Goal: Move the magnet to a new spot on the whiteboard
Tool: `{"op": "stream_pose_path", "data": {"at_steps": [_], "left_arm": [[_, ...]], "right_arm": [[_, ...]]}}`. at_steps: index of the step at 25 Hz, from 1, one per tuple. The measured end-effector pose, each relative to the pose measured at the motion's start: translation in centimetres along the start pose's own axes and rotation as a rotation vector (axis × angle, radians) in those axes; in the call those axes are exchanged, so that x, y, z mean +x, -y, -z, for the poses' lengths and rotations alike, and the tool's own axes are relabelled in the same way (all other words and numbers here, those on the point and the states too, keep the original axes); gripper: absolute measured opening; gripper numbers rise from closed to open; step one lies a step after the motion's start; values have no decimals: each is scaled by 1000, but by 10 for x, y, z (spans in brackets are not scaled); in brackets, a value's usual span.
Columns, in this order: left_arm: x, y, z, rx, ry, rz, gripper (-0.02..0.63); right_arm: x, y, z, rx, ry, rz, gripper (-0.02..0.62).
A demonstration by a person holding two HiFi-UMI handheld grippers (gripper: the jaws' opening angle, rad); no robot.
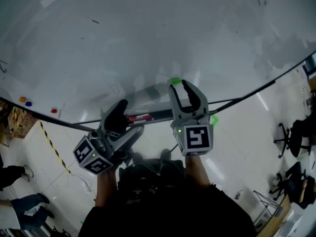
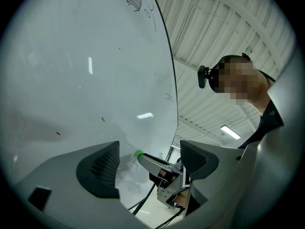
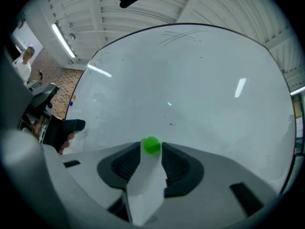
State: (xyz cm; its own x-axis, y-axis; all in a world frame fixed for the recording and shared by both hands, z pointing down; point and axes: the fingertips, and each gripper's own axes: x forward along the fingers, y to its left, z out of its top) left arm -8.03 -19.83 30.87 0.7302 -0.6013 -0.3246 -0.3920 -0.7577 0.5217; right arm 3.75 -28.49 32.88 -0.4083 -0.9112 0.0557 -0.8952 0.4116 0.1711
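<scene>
Right gripper view: right gripper [image 1: 180, 88] fingers [image 1: 196, 97] spread wide, magnet [image 3: 152, 145] free on the whiteboard [image 3: 190, 89]; placing looks done, next retreat straight back.

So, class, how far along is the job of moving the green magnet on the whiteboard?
Done, it seems: the small round green magnet sits on the white whiteboard, between the parted fingers of the right gripper, which do not press it. Whether this spot is new, these views cannot show. In hand: nothing; the left gripper is open and empty. Left: probably only drawing the right gripper back.
</scene>
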Motion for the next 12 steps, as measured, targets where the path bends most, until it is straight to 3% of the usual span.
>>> {"op": "stream_pose_path", "data": {"at_steps": [8,12], "left_arm": [[-3,-1,-7,25,-9,6,391],[-2,-1,-9,16,-20,-1,391]], "right_arm": [[6,-1,1,-125,-50,120,169],[8,0,1,-122,-51,176,160]]}}
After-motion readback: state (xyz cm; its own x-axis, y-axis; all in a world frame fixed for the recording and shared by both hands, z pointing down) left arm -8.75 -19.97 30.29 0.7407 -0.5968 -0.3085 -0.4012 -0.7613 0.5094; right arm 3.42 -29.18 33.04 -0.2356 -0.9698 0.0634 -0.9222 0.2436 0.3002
